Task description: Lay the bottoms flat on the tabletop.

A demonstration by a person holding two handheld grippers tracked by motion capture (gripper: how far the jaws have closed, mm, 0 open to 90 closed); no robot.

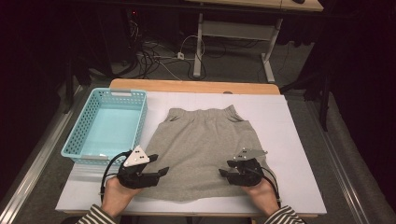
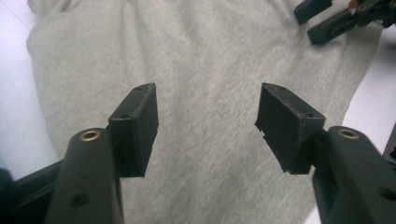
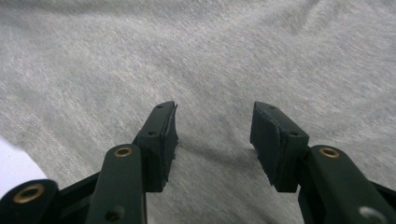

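Observation:
A grey pair of shorts [image 1: 204, 149] lies flat on the white table sheet [image 1: 289, 140], waistband toward the far side. My left gripper [image 1: 158, 173] hovers open over the near left hem; its jaws frame bare grey fabric [image 2: 205, 93] in the left gripper view. My right gripper [image 1: 225, 173] is open over the near right hem, jaws apart just above the cloth [image 3: 210, 56], with nothing between them. The right gripper's black fingers [image 2: 327, 18] show at the top right of the left gripper view.
A light blue plastic basket [image 1: 79, 140] sits empty at the table's left, beside the shorts. The wooden table edge [image 1: 196, 85] runs along the far side. Beyond it are cables [image 1: 154, 58] on the floor and a desk frame [image 1: 268, 56].

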